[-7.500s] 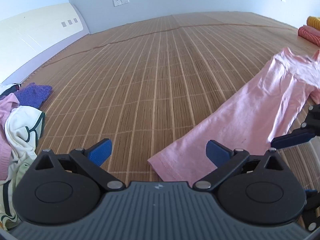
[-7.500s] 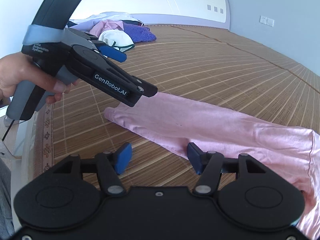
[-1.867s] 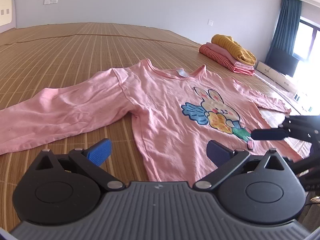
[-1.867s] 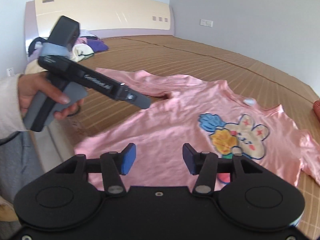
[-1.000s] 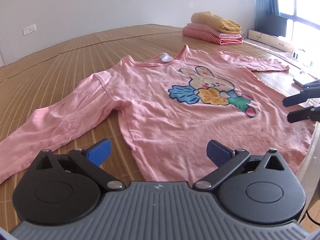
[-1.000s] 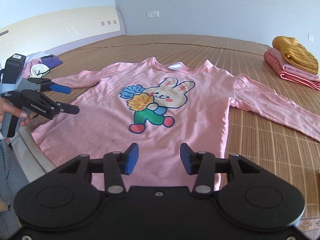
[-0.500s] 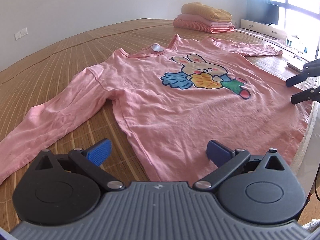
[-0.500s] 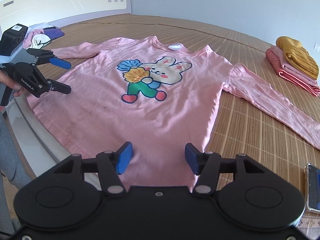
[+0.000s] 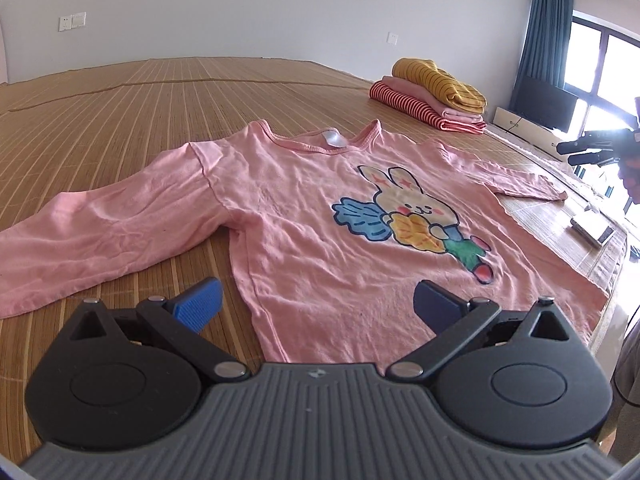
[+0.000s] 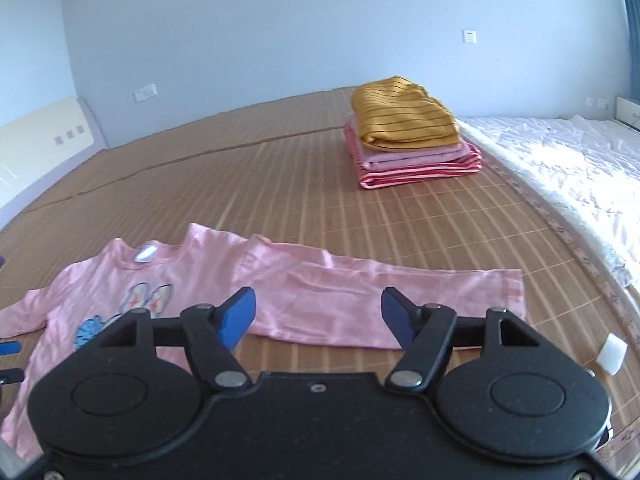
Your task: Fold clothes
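Note:
A pink long-sleeved shirt with a rabbit print lies flat, face up, on the bamboo mat. My left gripper hovers open over the shirt's lower left side seam, holding nothing. In the right wrist view the shirt's right sleeve stretches out toward the right. My right gripper is open above that sleeve, empty. The right gripper also shows far right in the left wrist view, jaws apart.
A stack of folded clothes, mustard striped on top, sits at the far side of the mat. White bedding lies beyond the mat's right edge. A small white object rests near the mat border. A phone-like item lies by the edge.
My right gripper has swung from the shirt's hem toward the right sleeve and the folded stack. The left gripper has shifted slightly along the left side seam. Both remain open.

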Tool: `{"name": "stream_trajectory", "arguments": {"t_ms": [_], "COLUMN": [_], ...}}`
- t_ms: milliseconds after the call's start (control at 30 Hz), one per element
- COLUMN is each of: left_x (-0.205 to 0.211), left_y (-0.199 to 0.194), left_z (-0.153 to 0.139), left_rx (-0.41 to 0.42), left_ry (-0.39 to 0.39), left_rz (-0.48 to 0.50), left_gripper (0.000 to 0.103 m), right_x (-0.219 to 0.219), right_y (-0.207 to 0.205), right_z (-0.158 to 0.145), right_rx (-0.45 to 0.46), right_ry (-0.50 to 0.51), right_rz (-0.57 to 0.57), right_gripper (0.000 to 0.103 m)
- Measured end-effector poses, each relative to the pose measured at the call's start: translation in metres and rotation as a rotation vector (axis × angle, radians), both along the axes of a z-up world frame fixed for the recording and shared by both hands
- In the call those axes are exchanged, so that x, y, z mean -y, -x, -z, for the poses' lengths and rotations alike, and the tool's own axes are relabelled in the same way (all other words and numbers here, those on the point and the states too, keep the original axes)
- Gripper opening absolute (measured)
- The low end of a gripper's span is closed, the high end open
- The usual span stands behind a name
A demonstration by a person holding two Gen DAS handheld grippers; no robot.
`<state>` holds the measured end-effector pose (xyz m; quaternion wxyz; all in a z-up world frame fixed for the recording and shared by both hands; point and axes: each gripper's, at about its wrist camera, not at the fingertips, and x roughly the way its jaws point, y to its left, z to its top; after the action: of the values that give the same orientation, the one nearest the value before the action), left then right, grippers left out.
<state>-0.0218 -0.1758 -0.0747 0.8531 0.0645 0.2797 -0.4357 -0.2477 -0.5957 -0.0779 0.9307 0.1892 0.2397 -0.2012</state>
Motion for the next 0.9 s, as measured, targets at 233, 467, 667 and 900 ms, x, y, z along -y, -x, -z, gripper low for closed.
{"name": "stream_trajectory", "arguments": {"t_ms": [233, 467, 667, 900], "left_x": [0.007, 0.015, 0.014, 0.012], "left_y": [-0.003, -0.004, -0.004, -0.005], "left_z": [0.003, 0.008, 0.009, 0.009], "left_rx": [-0.010, -0.015, -0.017, -0.019], "left_ry": [0.005, -0.013, -0.011, -0.005], "left_rz": [0.007, 0.025, 0.018, 0.007], "left_gripper": [0.103, 0.103, 0.103, 0.103], "right_x": [0.098, 0.109, 0.110, 0.103], "right_y": [0.016, 0.012, 0.007, -0.002], "right_z": [0.063, 0.085, 0.087, 0.088], "right_rx": [-0.030, -0.127, -0.153, -0.189], "right_ry": [-0.181, -0.147, -0.099, -0.018], "right_rz": [0.278, 0.319, 0.336, 0.320], "right_gripper": [0.058, 0.057, 0.040, 0.022]}}
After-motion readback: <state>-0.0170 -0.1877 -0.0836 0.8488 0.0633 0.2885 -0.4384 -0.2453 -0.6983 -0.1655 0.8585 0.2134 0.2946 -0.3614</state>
